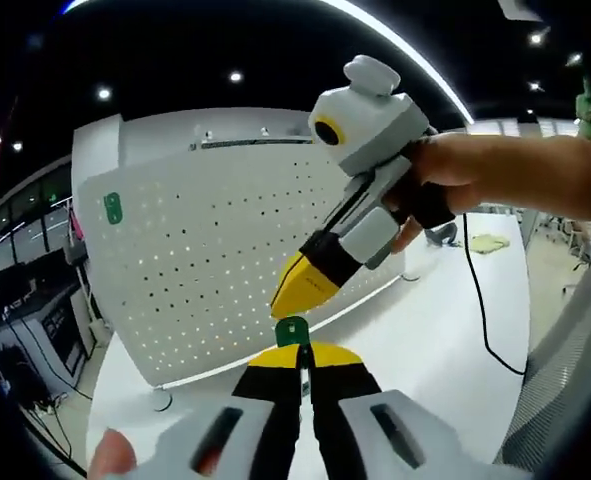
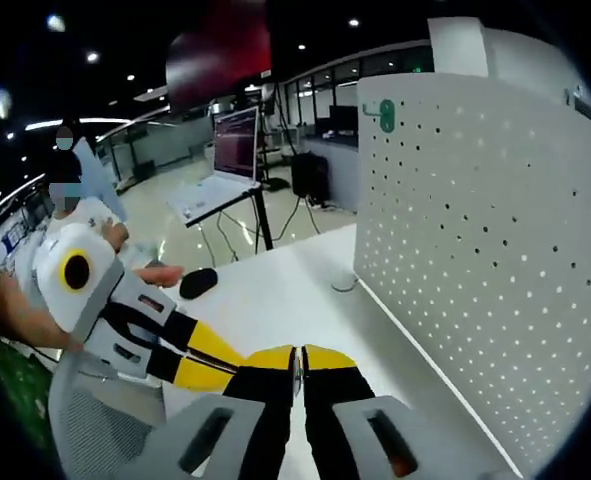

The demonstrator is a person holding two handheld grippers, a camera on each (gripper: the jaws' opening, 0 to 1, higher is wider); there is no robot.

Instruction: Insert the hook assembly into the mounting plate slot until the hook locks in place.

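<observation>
The white pegboard mounting plate (image 1: pixel 205 260) stands upright on the white counter (image 1: pixel 445 330), running along the counter's far side in the left gripper view. One green hook (image 1: pixel 113 208) is already seated near the plate's upper corner; the right gripper view shows the same hook (image 2: pixel 386 115) high on the plate (image 2: pixel 475 250), close to its upright edge. That part looks finished.

A second green hook assembly (image 1: pixel 292 330) sits at the tips of the left tool (image 1: pixel 302 358), whose yellow-tipped jaws are clenched together on it. It is in the air in front of the plate's lower half, apart from the perforated face, so it has not yet entered any slot. The right tool (image 1: pixel 300 285) reaches in from the right in the left gripper view, held in a person's hand (image 1: pixel 495 175), its yellow tip pointing down toward the hook and just above it; whether it touches the hook cannot be told. In the right gripper view the right tool (image 2: pixel 297 362) has its jaws pressed together, with a thin sliver of something between them that is too small to name, and the left tool (image 2: pixel 200 355) comes in from the left with its tip meeting them.

Judged from this, the task is partway: one hook mounted, the second gripped but still clear of the plate. What remains is carrying it to a slot, pushing it in, and seating it until it locks.
</observation>
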